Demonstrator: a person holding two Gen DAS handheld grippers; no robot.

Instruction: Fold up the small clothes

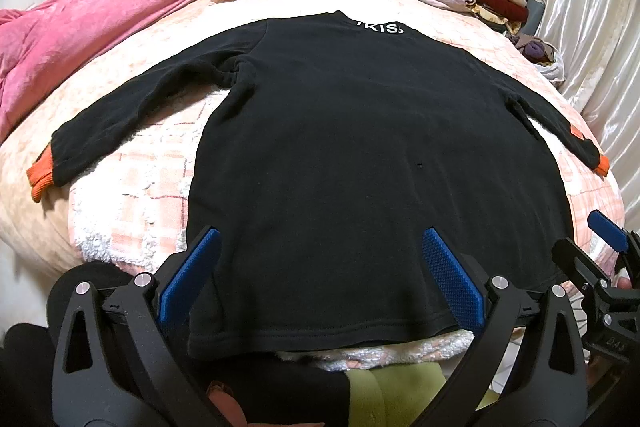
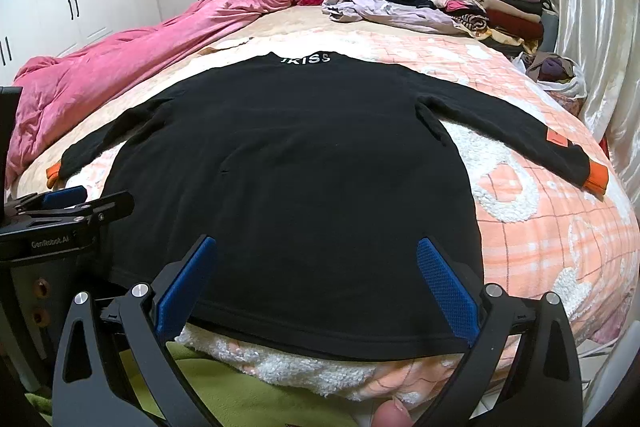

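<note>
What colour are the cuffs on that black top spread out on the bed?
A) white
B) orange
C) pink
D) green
B: the black long-sleeved top lies flat on the bed, and both sleeve ends show orange cuffs, one at each side.

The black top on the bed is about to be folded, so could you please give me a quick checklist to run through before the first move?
1. Black top spread flat, hem nearest the camera: ok.
2. Both sleeves out to the sides, left orange cuff and right orange cuff in view: ok.
3. Left claw open with nothing between its fingers: ok.
4. Right claw open with nothing between its fingers: ok.
5. Pink quilt and pile of clothes clear of the top: ok.
6. Whether the underside of the top lies smooth: cannot tell.
</note>
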